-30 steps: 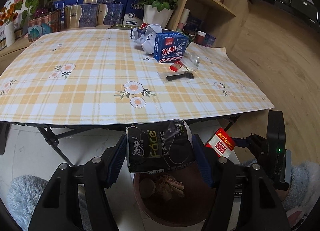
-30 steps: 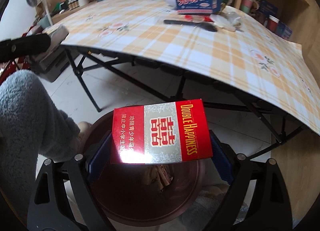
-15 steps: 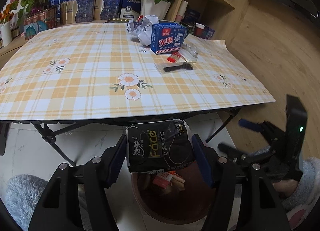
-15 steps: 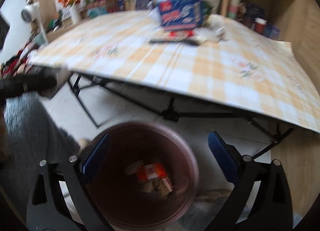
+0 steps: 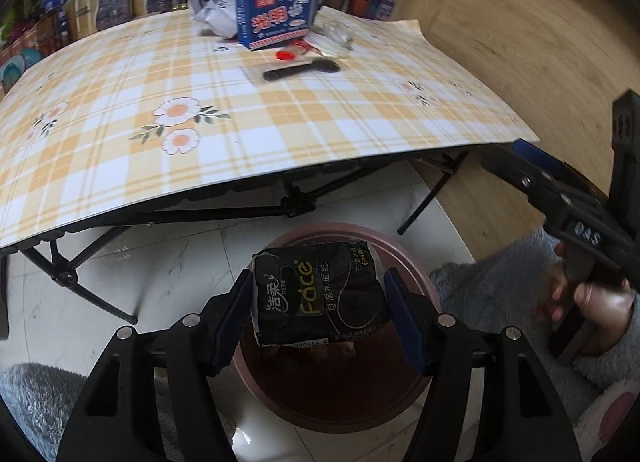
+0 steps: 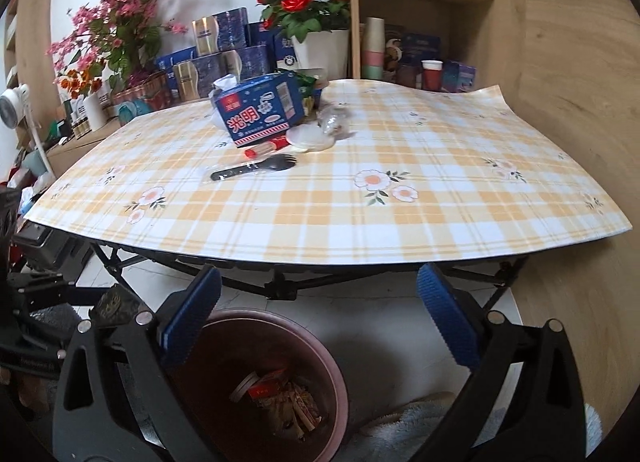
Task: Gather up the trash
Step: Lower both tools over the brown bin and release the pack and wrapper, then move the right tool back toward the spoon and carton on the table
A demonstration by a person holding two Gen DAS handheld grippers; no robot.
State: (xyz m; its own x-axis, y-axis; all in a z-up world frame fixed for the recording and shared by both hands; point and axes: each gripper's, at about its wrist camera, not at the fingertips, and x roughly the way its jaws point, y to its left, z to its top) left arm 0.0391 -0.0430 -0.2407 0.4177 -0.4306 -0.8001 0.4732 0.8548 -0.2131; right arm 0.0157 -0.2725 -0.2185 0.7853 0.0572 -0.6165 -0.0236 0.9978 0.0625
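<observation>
Below the plaid-clothed bench (image 5: 280, 110), we tilt our left hand-held gripper (image 5: 320, 312) down, pinching a black tissue pack (image 5: 316, 298) over the round maroon bin (image 5: 416, 274); our right hand-held gripper (image 6: 318, 314), just spread wide, is empty.

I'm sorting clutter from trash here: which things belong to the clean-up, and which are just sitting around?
Part of the job:
- black tissue pack in the left tool
- bin
- blue carton, black spork, crumpled paper on the table

Just lying about:
- rose pot
- stacked cups
- gift boxes
</observation>
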